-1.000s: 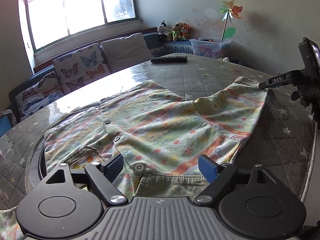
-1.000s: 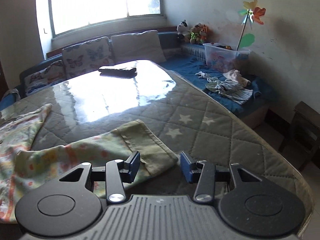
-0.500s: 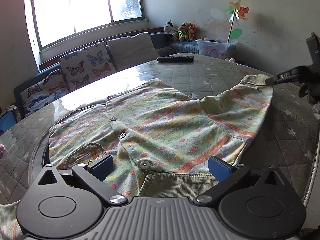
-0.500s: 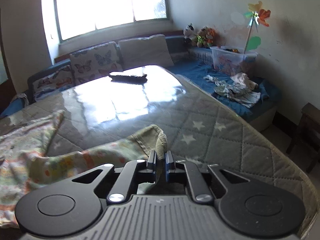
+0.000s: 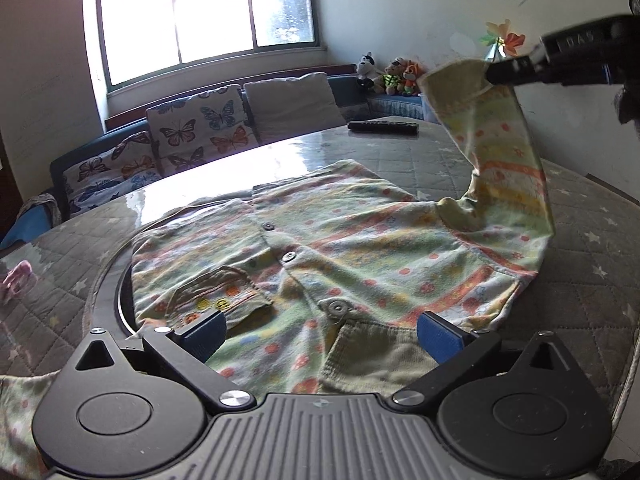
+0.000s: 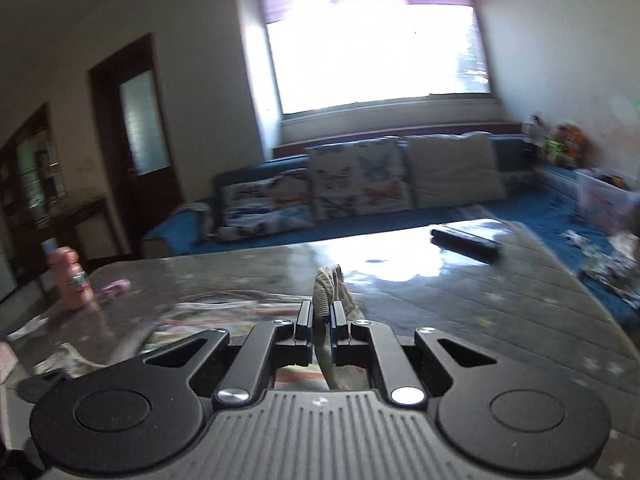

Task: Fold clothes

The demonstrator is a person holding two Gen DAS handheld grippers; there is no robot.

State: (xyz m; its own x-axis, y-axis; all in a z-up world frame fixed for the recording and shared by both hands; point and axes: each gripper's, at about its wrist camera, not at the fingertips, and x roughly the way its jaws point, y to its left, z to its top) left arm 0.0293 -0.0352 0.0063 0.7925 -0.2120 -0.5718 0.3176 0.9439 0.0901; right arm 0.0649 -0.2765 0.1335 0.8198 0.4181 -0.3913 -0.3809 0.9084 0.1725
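A small pastel patterned shirt (image 5: pixel 320 248) with snap buttons and a chest pocket lies spread on the quilted table (image 5: pixel 580 240). My left gripper (image 5: pixel 320 332) is open and empty, its blue pads either side of the ribbed collar at the near edge. My right gripper (image 6: pixel 321 316) is shut on the sleeve cuff (image 6: pixel 326 292). In the left wrist view the right gripper (image 5: pixel 504 70) holds the sleeve (image 5: pixel 500 140) lifted high above the table at the right.
A black remote (image 5: pixel 383 126) lies at the table's far side. A pink bottle (image 6: pixel 74 280) and a small pink item (image 5: pixel 16 280) sit at the left. A sofa with butterfly cushions (image 5: pixel 200 132) runs along the window wall.
My right gripper, shut on the cuff, has lifted the sleeve off the table and swung left. My left gripper stayed open over the collar.
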